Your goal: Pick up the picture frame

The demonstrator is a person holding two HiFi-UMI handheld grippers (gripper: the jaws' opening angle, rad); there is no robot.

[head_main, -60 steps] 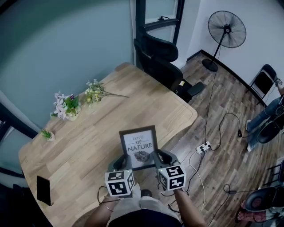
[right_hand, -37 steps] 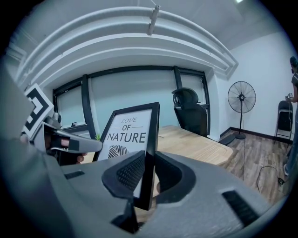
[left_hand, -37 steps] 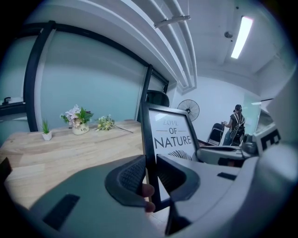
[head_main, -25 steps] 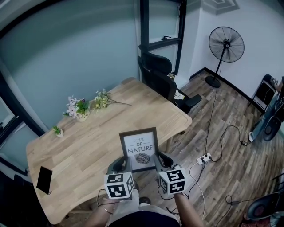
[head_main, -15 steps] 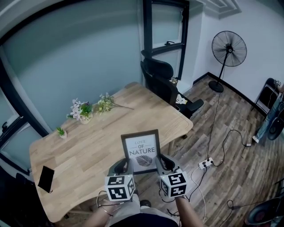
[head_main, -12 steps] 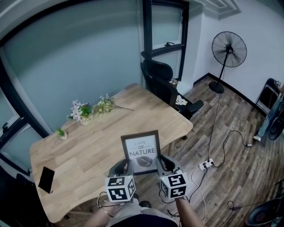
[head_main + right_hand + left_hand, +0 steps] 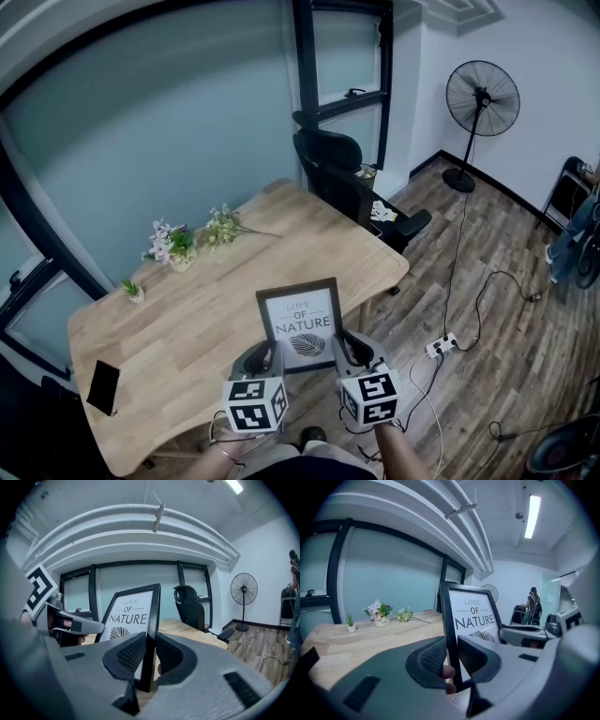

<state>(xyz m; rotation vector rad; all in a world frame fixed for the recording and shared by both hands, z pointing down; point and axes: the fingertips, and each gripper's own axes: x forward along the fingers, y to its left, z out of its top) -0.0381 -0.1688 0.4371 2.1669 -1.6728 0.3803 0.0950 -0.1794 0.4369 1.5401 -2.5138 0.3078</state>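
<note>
My left gripper [image 7: 265, 353] is clamped on the left rail of the picture frame [image 7: 302, 322] and my right gripper [image 7: 343, 347] on its right rail. Both grip low, near the bottom corners, so the frame stands upright in the air over the table's [image 7: 206, 309] near edge. I judge I should squeeze evenly and move both hands as one, so the thin rails neither twist nor slip.

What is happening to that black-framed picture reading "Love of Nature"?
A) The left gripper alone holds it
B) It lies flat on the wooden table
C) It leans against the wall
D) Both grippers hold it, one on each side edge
D: the black-framed picture stands upright off the table, with the left gripper clamped on its left edge and the right gripper clamped on its right edge.
</note>
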